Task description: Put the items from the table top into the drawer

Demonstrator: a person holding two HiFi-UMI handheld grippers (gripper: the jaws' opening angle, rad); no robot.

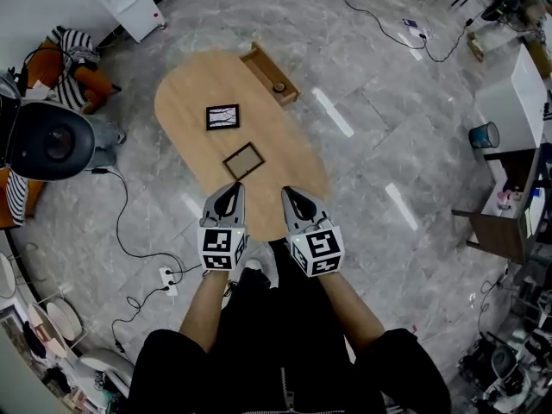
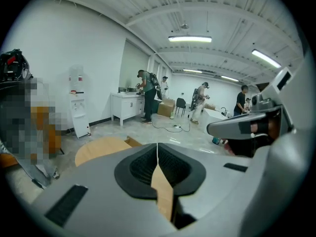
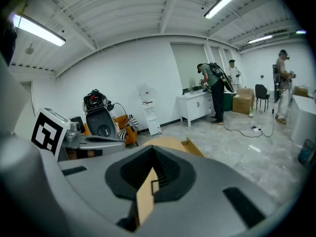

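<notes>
The left gripper (image 1: 229,198) had its two grey jaws pressed together with nothing between them, and the right gripper (image 1: 297,202) was equally closed and empty. Both hung side by side over the near end of the oval light-wood table (image 1: 185,102).

Just beyond them on that table lay a dark-rimmed brown rectangular frame (image 1: 243,159). Farther up the table lay a black-framed white picture (image 1: 222,116). At the table's far edge an open wooden drawer (image 1: 259,59) stood out, with a small dark round object (image 1: 279,87) in it.

Both frames lay flat, so the likely trouble was closed jaws reaching one and pushing it along the table or off its edge instead of taking it. A rim pinched thinly could also slip, or catch on the narrow drawer's wall.

Only the head view showed both frames and the drawer's contents. The left gripper view gave just the table's rim, a corner of the drawer and people working far behind it. The right gripper view showed a small dark outline on the wood below its jaws, probably the nearer frame.
</notes>
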